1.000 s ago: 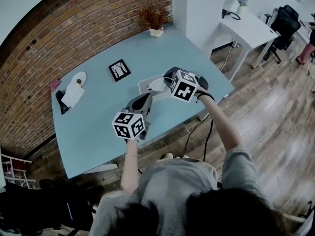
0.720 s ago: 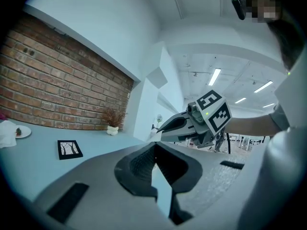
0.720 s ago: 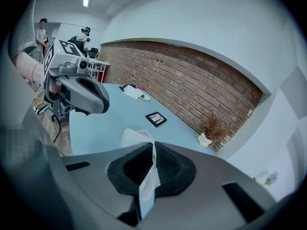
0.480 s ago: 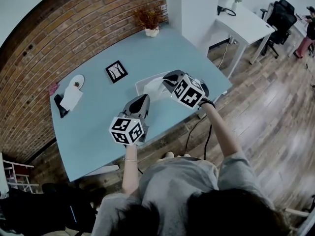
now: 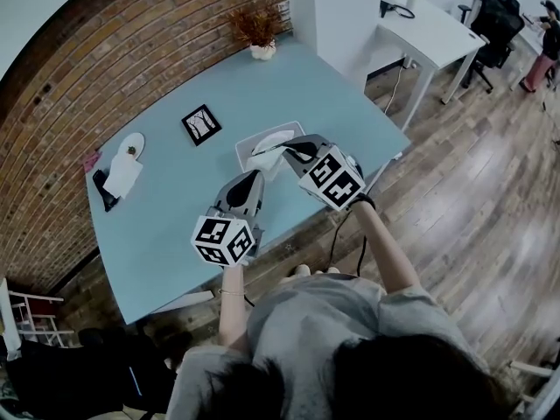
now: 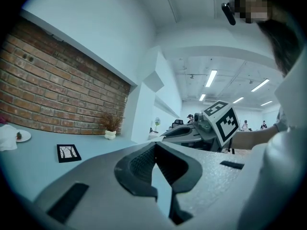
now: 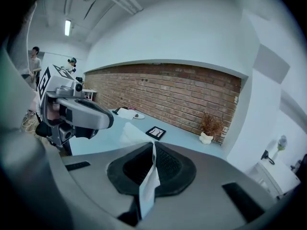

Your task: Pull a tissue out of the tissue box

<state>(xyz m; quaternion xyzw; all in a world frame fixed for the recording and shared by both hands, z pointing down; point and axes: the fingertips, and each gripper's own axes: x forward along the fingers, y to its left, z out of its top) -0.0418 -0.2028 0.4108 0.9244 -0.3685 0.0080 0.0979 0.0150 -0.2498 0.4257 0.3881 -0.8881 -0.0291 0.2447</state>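
Right gripper fingers clenched on 1 tissue, sheet hanging just over the tissue box on the desk. Left gripper fingers closed, empty. Tissue likely light, soft, tears easily; best pinched at a bunched fold and pulled straight.

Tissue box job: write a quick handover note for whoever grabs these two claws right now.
Right claw: shut on the tissue, a white strip pinched between its pads.
Left claw: shut, nothing in it, above the near side of the blue table.
Tissue box: on the table, just beyond the right claw.
Done: tissue gripped.
Left: I cannot tell whether the tissue is clear of the box; probably pull it up and away until it comes free.
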